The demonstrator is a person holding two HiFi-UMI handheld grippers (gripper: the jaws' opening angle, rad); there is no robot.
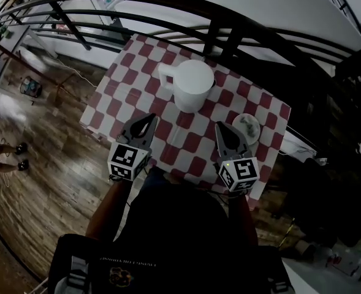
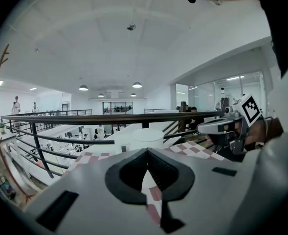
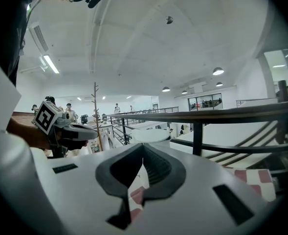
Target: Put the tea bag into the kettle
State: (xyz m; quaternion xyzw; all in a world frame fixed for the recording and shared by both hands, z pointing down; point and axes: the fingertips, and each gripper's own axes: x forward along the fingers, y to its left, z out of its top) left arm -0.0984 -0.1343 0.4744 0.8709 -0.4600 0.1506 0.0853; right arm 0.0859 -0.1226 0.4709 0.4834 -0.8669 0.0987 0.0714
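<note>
From where I stand, the left tool (image 1: 147, 124) hangs low over the near part of the desk (image 1: 116, 100). Its jaws are brought together at the tips, only the chequered cloth (image 1: 137, 72) shows through the hollow behind them, and it has hold of nothing. Ahead of it and a little to its right stands the white kettle (image 1: 192, 86), upright, with its handle (image 1: 165, 75) turned toward the left tool's side. The kettle's top looks flat and white, and I cannot tell whether that is a lid or an open mouth.

The right tool (image 1: 222, 131) is held about level with the left, with the kettle ahead and to its left. Its jaws are likewise closed tip to tip on nothing. Just ahead of it and slightly to its right lies the tea bag (image 1: 247, 126), as I take that small pale round thing to be; it is too small to make out clearly. It rests on the cloth, apart from the kettle and near the desk's edge on that side.

To my eye no grasp has begun. The worry is the pick. The bag is flat and light, so jaws that come down too narrow or off-centre may push it toward the edge or bunch the cloth instead of pinching it. If the kettle is lidded, the bag cannot go in. A careless swing could also clip the kettle and tip it.
</note>
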